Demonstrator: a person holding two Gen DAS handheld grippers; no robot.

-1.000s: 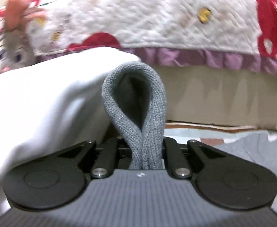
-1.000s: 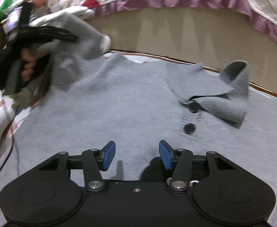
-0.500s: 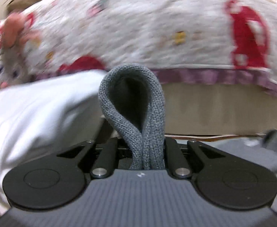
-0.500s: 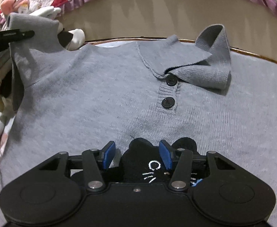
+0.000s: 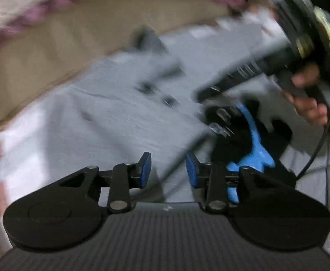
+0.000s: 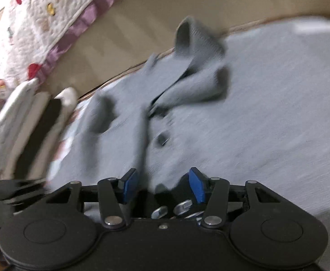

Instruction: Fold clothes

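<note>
Grey knit no longer sits between your left gripper's (image 5: 168,169) blue pads — a second ago it pinched a loop of the sweater's ribbed edge; now the jaws stand spread with nothing between them. The grey sweater (image 6: 266,113) lies front-up on the surface, collar (image 6: 196,43) towards the beige bed side (image 6: 210,2), two dark buttons (image 6: 162,139) showing. On your left side a panel of it lies doubled over towards the buttons, its edge running down to the black cat motif (image 5: 250,144), so that fold looks laid and let go. Your right gripper (image 6: 162,185) is also spread, low over the chest just below the buttons, holding nothing. Both views are smeared by motion, so how neat the crease is cannot be told. By my judgement, the far side panel still lies flat and would want the matching fold.
</note>
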